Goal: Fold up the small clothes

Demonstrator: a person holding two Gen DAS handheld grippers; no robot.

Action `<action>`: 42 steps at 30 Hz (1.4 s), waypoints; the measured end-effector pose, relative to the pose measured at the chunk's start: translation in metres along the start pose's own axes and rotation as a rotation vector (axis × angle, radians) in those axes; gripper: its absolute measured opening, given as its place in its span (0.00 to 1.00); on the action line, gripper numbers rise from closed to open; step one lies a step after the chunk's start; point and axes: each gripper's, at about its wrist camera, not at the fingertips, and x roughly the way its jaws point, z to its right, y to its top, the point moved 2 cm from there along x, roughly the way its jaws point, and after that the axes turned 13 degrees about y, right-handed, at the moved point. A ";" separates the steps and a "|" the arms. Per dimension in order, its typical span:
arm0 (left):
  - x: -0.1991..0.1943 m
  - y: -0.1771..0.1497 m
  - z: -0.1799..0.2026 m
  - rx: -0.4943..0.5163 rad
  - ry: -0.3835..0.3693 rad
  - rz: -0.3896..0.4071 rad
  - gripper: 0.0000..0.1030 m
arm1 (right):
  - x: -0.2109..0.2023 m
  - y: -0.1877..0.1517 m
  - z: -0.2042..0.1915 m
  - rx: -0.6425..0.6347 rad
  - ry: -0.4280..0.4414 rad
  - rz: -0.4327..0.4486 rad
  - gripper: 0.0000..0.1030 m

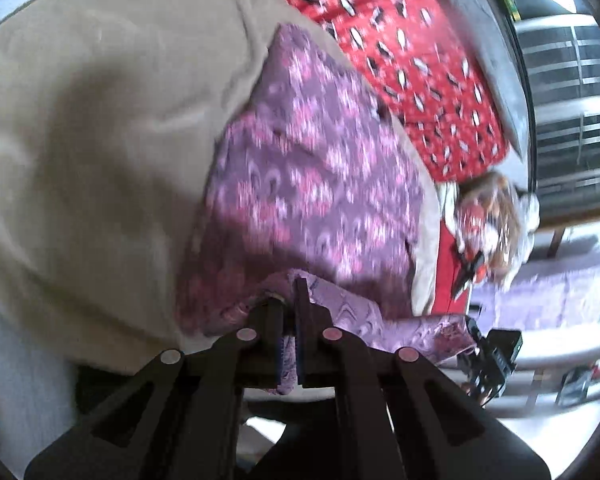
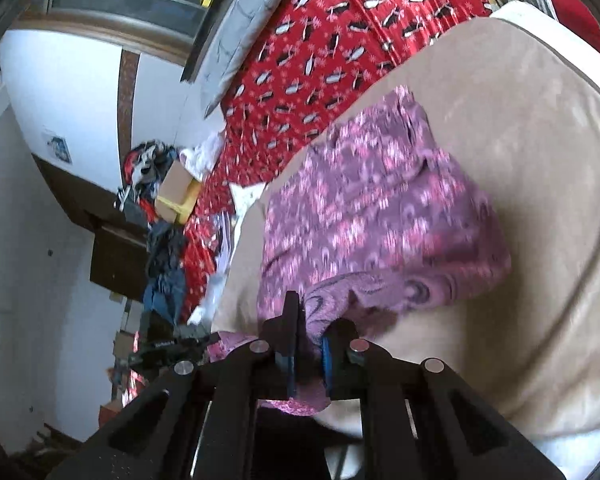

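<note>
The main risk, as I judge it, is slippage: the purple floral-patterned small garment [image 1: 312, 168] is thin and bunches at each grip, so a fast or uneven pull could drag a corner out of one pair of tongs; a lopsided fold would follow; the cloth could also catch and shift the beige velvety cushion cover [image 1: 100, 140] beneath it, or land askew if the two hands travel at different rates; the blur in both views suggests quick motion, which raises that chance.

The left gripper [image 1: 288, 300] is pressed nearly together, pinching a near edge of the garment, with paler cloth trailing out between and beside its fingers; the right gripper [image 2: 312, 320] is narrowly spread around a thick bunch of the same garment [image 2: 380, 208], its blue pads [image 2: 327, 364] pressing on the fabric.

The garment lies on the beige cover, its near edge lifted; the red penguin-print blanket [image 1: 400, 40] lies beyond.
</note>
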 end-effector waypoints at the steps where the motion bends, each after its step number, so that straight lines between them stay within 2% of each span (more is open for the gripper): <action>1: 0.001 0.012 0.002 -0.012 -0.007 0.008 0.02 | 0.001 0.007 0.003 0.004 0.001 0.007 0.09; 4: -0.003 0.044 0.006 -0.042 -0.020 0.036 0.02 | 0.022 0.038 0.016 0.037 -0.004 0.027 0.09; 9: 0.022 0.114 0.022 -0.080 -0.023 0.096 0.02 | 0.060 0.086 0.049 0.095 -0.011 0.075 0.09; 13: 0.051 0.161 0.033 -0.099 0.000 0.103 0.02 | 0.085 0.118 0.083 0.157 -0.024 0.120 0.09; 16: 0.074 0.190 0.039 -0.110 0.015 0.090 0.02 | 0.106 0.135 0.110 0.234 -0.037 0.114 0.09; 18: 0.080 0.205 0.041 -0.122 -0.002 0.090 0.02 | 0.116 0.148 0.122 0.271 -0.015 0.124 0.11; 20: 0.083 0.223 0.040 -0.152 -0.031 0.100 0.02 | 0.119 0.160 0.133 0.295 0.008 0.175 0.13; 23: 0.084 0.242 0.033 -0.207 -0.091 0.075 0.02 | 0.120 0.175 0.151 0.338 -0.037 0.217 0.14; 25: 0.083 0.250 0.028 -0.242 -0.133 0.048 0.02 | 0.119 0.179 0.160 0.375 -0.023 0.230 0.14; 29: 0.078 0.259 0.030 -0.224 -0.165 0.022 0.02 | 0.113 0.180 0.157 0.333 -0.005 0.235 0.14; 31: 0.078 0.263 0.032 -0.227 -0.179 0.013 0.03 | 0.103 0.180 0.154 0.335 0.056 0.274 0.15; 32: 0.079 0.266 0.031 -0.248 -0.193 0.017 0.05 | 0.098 0.179 0.152 0.342 0.089 0.306 0.16; 33: 0.078 0.267 0.031 -0.271 -0.181 0.034 0.15 | 0.096 0.178 0.150 0.353 0.109 0.326 0.25; 35: 0.074 0.272 0.031 -0.309 -0.137 0.061 0.29 | 0.101 0.177 0.144 0.342 0.033 0.289 0.38; 37: 0.065 0.275 0.035 -0.290 -0.135 0.090 0.29 | 0.102 0.177 0.137 0.295 -0.003 0.262 0.38; 39: 0.053 0.275 0.038 -0.226 -0.070 0.134 0.37 | 0.092 0.177 0.132 0.255 -0.052 0.292 0.39; 41: 0.046 0.270 0.038 -0.147 -0.005 0.161 0.49 | 0.078 0.177 0.136 0.271 -0.018 0.346 0.40; 42: 0.047 0.265 0.039 -0.099 0.021 0.157 0.52 | 0.073 0.176 0.137 0.276 0.001 0.348 0.40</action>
